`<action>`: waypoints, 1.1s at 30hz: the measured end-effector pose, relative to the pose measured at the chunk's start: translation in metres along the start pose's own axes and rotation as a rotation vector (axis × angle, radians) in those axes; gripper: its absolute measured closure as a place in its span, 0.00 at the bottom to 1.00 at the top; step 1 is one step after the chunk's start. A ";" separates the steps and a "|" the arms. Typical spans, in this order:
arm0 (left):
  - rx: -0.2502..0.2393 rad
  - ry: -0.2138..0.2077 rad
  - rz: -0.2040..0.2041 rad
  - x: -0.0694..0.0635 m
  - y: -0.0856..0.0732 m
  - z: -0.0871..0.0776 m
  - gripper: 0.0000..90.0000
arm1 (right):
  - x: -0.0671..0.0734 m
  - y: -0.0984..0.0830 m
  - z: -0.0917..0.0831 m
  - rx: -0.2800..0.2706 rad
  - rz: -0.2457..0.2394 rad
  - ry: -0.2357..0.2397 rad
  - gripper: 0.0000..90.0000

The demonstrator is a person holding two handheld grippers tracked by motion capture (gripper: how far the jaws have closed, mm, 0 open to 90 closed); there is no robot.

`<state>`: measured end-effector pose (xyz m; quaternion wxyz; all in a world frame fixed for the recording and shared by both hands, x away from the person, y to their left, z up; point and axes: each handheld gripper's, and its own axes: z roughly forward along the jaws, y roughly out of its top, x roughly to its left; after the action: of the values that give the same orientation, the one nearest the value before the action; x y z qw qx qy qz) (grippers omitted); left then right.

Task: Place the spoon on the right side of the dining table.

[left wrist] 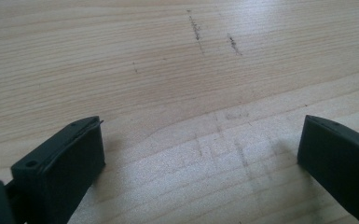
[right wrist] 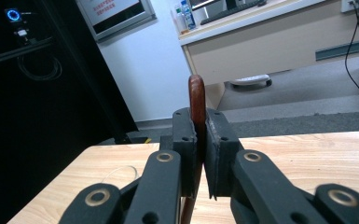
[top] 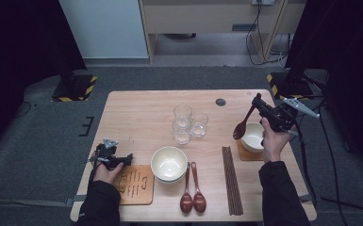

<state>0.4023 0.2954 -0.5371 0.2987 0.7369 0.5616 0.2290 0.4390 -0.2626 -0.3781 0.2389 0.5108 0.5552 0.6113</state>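
My right gripper (top: 257, 100) is shut on the handle of a dark red wooden spoon (top: 242, 127), whose bowl hangs over the left rim of a white bowl (top: 253, 136) on a brown coaster (top: 243, 153). In the right gripper view the spoon handle (right wrist: 196, 100) stands pinched between the black pads (right wrist: 186, 140). My left gripper (top: 127, 159) rests low at the table's left, above a wooden mat (top: 134, 184). Its jaws (left wrist: 200, 154) stand wide open over bare wood with nothing between them.
Stacked cream bowls (top: 169, 164) sit front centre, with two dark spoons (top: 192, 197) beside them and several chopsticks (top: 231, 179) further right. Three clear glasses (top: 188, 123) cluster at mid-table. A round grommet (top: 220, 101) marks the table's far edge.
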 end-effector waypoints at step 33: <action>0.000 0.000 0.000 0.000 0.000 0.000 0.00 | -0.039 0.006 -0.003 0.002 0.048 -0.132 0.94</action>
<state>0.4023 0.2954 -0.5371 0.2988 0.7369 0.5616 0.2289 0.4521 -0.2996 -0.3861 0.2598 0.5633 0.5263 0.5815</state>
